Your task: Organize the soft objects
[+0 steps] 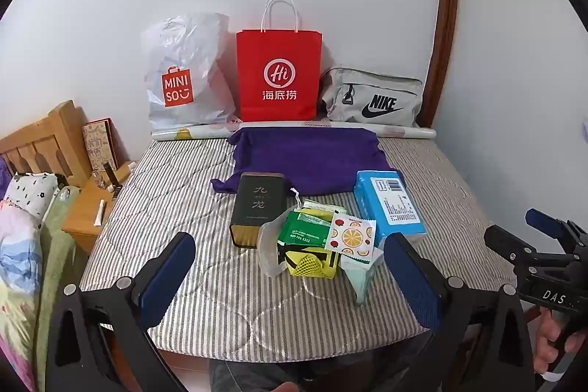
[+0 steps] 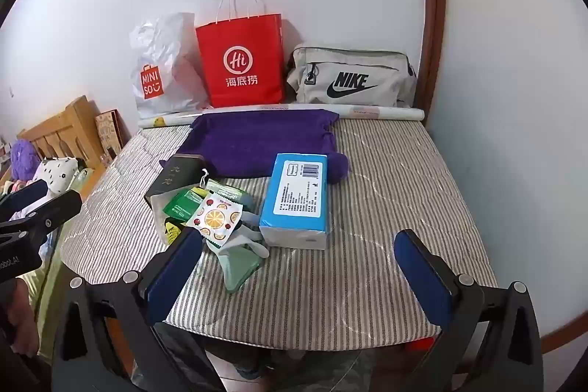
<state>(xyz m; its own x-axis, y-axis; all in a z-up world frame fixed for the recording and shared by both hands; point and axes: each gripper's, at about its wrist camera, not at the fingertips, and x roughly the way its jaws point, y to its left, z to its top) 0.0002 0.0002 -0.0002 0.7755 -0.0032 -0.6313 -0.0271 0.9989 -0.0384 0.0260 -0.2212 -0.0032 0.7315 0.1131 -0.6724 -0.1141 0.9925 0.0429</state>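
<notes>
Both tongs are spread as wide as they go and grip nothing. The left tongs (image 1: 290, 276) hover above the near edge of the striped mattress (image 1: 183, 208), facing a heap of wet-wipe packets (image 1: 330, 230) beside a black tin (image 1: 257, 208). The right tongs (image 2: 299, 272) hover near the blue tissue pack (image 2: 296, 197) and pale green gloves (image 2: 239, 259), touching neither.
</notes>
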